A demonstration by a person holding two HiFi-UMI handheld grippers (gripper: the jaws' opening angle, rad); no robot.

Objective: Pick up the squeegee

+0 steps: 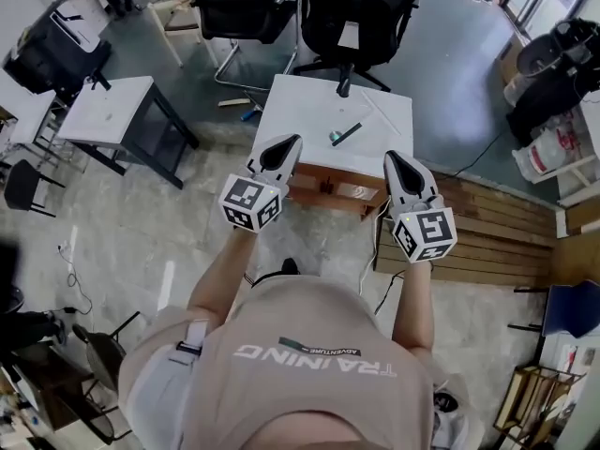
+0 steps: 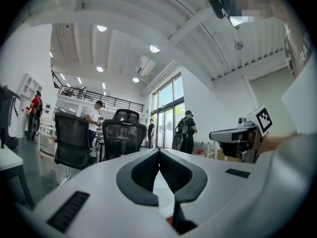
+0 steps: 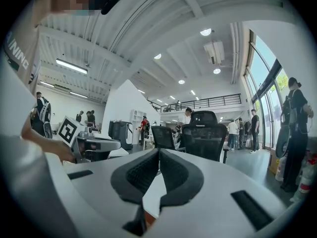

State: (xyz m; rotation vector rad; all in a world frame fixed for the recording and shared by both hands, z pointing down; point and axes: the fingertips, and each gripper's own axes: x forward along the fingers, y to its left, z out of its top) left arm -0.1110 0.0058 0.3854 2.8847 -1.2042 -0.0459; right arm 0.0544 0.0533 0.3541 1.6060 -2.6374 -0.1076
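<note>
In the head view a small black squeegee (image 1: 345, 133) lies on the white table (image 1: 300, 111), right of its middle. My left gripper (image 1: 290, 141) is held at the table's near edge, left of the squeegee, jaws shut with nothing in them. My right gripper (image 1: 391, 157) hovers at the near edge to the squeegee's right, also shut and empty. Both point level toward the table. In the left gripper view the jaw tips (image 2: 159, 151) meet, and the right gripper (image 2: 233, 135) shows beside them. The right gripper view shows its tips (image 3: 158, 151) touching too.
Two black office chairs (image 1: 361, 12) stand behind the table. Another white desk (image 1: 108, 111) sits to the left, a stack of wooden boards (image 1: 487, 228) to the right. Several people stand far off in the hall, seen in both gripper views.
</note>
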